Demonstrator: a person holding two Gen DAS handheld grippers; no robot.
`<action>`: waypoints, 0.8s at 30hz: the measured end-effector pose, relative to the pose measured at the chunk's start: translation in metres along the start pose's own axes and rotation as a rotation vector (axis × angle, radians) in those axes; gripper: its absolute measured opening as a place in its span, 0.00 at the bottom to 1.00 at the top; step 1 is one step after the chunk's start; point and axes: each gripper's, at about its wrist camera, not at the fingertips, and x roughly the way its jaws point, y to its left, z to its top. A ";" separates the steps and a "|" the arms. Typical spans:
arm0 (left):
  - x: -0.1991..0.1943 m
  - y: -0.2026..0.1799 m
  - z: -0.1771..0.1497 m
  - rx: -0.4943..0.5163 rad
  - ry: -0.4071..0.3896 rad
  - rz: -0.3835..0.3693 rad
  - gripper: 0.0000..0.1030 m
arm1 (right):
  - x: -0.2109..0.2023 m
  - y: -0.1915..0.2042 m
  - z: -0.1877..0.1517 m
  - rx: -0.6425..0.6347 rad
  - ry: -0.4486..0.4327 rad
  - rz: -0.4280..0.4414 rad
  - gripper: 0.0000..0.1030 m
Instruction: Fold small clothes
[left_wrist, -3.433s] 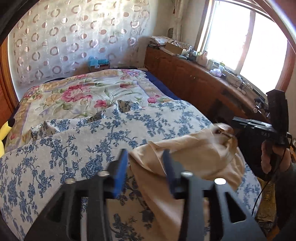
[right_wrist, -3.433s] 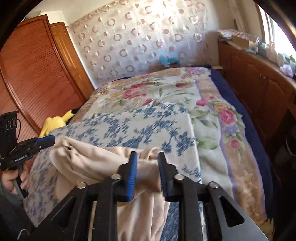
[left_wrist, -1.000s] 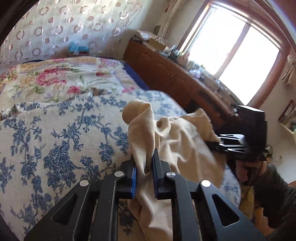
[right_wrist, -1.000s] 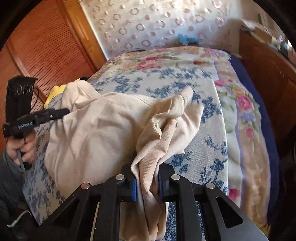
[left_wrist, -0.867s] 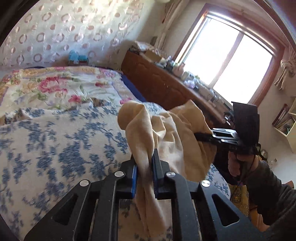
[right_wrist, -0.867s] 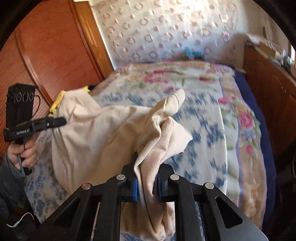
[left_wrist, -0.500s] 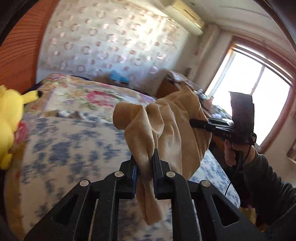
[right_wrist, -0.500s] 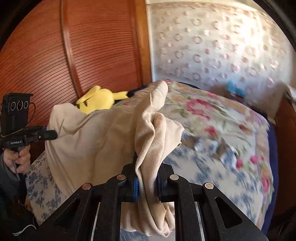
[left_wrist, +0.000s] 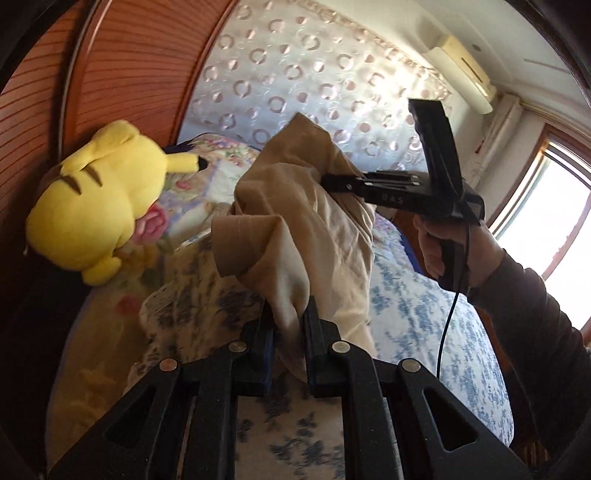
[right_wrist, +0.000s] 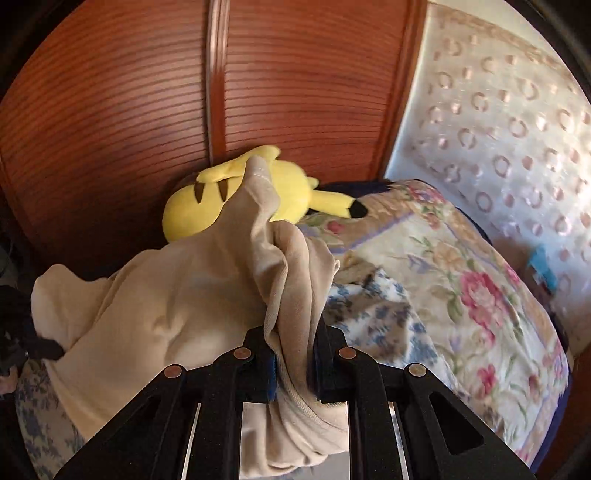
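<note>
A beige garment (left_wrist: 303, 225) hangs in the air above the bed, stretched between both grippers. My left gripper (left_wrist: 289, 317) is shut on one bunched edge of it. In the left wrist view the right gripper (left_wrist: 328, 181) clamps the far edge, held by a hand (left_wrist: 439, 247) in a dark sleeve. In the right wrist view my right gripper (right_wrist: 293, 332) is shut on a thick fold of the beige garment (right_wrist: 177, 295), which spreads left toward the other gripper at the frame's dark left edge.
A yellow plush toy (left_wrist: 92, 206) lies on the bed by the reddish slatted wardrobe doors (right_wrist: 184, 92). The bed carries a blue-flowered cover (left_wrist: 424, 314) and a rose-patterned quilt (right_wrist: 461, 277). A bright window (left_wrist: 546, 225) is at the right.
Both grippers swung leftward across the room with the garment lifted off the bed; the views now face the wardrobe and plush toy instead of the window side. Both grips stayed closed.
</note>
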 end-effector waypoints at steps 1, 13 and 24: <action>-0.004 0.005 -0.004 -0.005 0.001 0.010 0.14 | 0.012 -0.001 0.006 -0.011 0.006 0.008 0.14; 0.002 0.010 -0.008 0.077 0.024 0.132 0.43 | 0.074 -0.017 0.019 0.178 -0.012 -0.173 0.51; -0.039 -0.051 -0.011 0.265 -0.067 0.149 0.85 | -0.035 -0.002 -0.055 0.335 -0.146 -0.215 0.51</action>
